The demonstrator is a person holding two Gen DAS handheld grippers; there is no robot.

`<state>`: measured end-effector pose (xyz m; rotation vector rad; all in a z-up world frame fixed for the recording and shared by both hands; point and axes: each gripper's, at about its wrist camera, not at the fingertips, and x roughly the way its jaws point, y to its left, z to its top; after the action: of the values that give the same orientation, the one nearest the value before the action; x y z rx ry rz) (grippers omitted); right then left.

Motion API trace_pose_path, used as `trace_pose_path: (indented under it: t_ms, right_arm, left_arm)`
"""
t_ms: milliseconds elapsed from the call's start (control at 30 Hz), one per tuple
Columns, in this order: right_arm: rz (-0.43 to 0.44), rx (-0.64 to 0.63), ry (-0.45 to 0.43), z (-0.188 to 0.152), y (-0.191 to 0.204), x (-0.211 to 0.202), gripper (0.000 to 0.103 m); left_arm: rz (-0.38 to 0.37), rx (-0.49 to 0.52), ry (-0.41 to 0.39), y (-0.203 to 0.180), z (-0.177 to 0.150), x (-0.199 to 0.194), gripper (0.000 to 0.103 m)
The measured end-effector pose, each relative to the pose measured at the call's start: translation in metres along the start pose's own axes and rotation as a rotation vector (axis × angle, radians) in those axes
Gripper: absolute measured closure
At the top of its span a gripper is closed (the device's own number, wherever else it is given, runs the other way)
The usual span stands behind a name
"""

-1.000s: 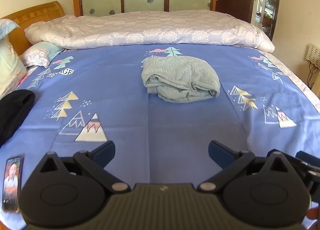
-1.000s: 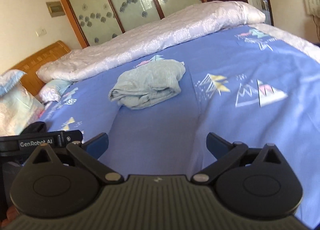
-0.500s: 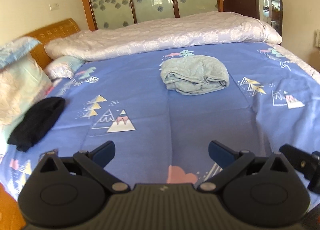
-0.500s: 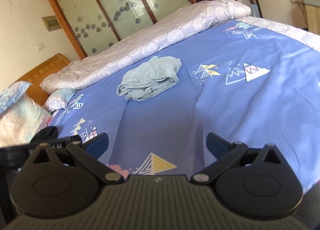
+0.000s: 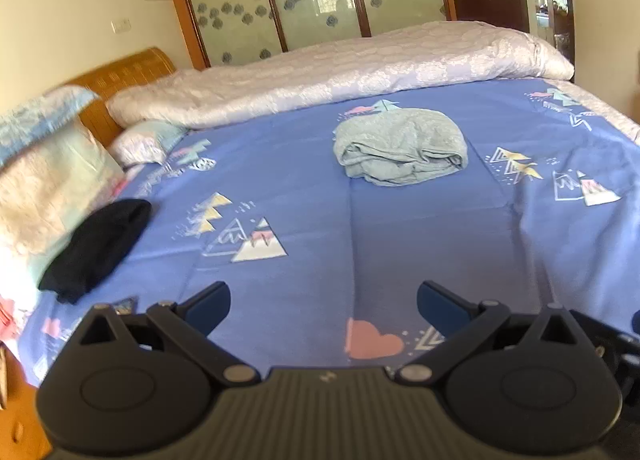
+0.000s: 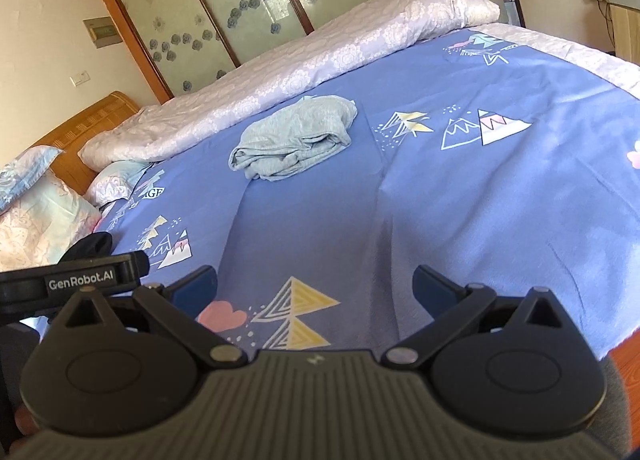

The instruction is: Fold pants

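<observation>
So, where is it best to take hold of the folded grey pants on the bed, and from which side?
Probably the near edge of the grey pants, where the stacked layers bulge open toward the camera; approach low from the near side so one finger slides under the whole stack. Both the left gripper and the right gripper are open and well short of it.

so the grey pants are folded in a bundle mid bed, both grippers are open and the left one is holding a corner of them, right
Not quite. The left gripper holds nothing: the left wrist view shows its fingers spread over bare blue sheet, well short of the grey pants. The rest stands: the pants lie bundled mid-bed, and the right gripper is open too.
</observation>
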<state>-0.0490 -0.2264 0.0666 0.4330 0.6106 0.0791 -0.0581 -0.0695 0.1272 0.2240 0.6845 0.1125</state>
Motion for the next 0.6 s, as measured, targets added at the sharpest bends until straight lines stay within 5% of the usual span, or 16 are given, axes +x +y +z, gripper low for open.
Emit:
trace_pose_path:
  t_ms: [600]
  right_arm:
    - [-0.029, 0.058, 0.074, -0.007, -0.021, 0.008, 0.0]
  left_arm:
    - [0.096, 0.032, 0.004, -0.006, -0.001, 0.014, 0.0]
